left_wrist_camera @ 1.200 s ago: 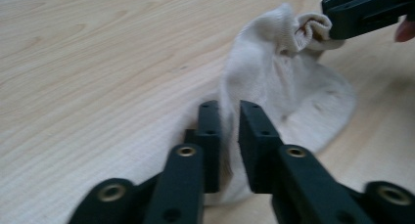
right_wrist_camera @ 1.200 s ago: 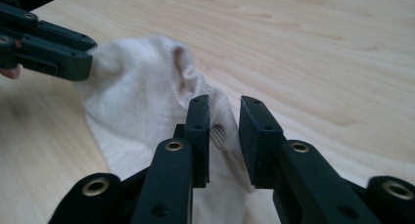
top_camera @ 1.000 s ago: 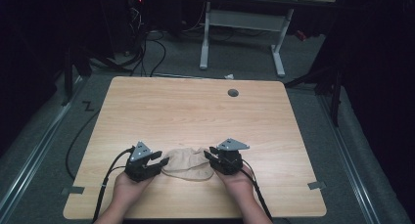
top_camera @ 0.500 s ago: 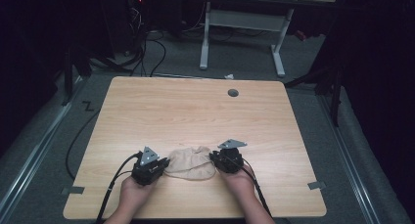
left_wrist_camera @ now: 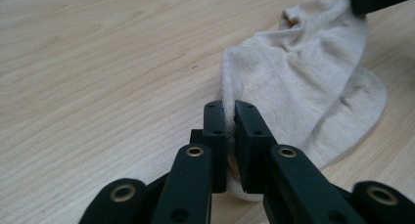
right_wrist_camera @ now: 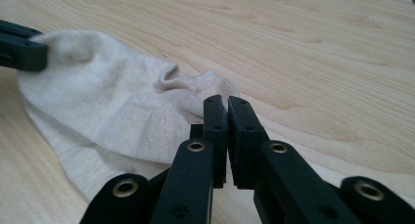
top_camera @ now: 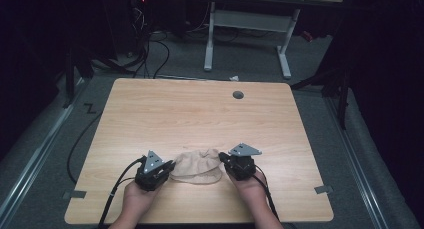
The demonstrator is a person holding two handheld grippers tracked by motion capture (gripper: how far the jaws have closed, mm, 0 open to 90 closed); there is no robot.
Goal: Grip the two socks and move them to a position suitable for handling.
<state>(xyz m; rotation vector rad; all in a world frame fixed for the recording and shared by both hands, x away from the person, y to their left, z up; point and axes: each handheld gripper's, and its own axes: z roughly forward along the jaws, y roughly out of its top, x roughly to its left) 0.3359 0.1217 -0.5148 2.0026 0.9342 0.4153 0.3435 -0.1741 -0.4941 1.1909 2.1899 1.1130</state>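
Note:
A beige sock (top_camera: pixel 197 165) lies crumpled on the wooden table (top_camera: pixel 200 114) near its front edge, between my two grippers. My left gripper (top_camera: pixel 169 168) pinches the sock's left end. In the left gripper view the fabric (left_wrist_camera: pixel 303 77) is squeezed between the jaws of that gripper (left_wrist_camera: pixel 230 106), which have just closed onto it and eased a little. My right gripper (top_camera: pixel 223 161) holds the right end. Its jaws (right_wrist_camera: pixel 223 100) have just been closing and meet at the ribbed cuff of the sock (right_wrist_camera: pixel 98 101). Each gripper view shows the other gripper's jaw on the sock's far end.
A round cable hole (top_camera: pixel 238 95) sits near the table's far edge. Black cables trail from both grippers off the front edge. Beyond the table, a white desk frame (top_camera: pixel 247 19) and loose cables stand on the grey floor.
Both grippers' jaws have gone from spread to pinched on the sock's two ends. The hands have edged slightly to the right, and the sock stays on the table.

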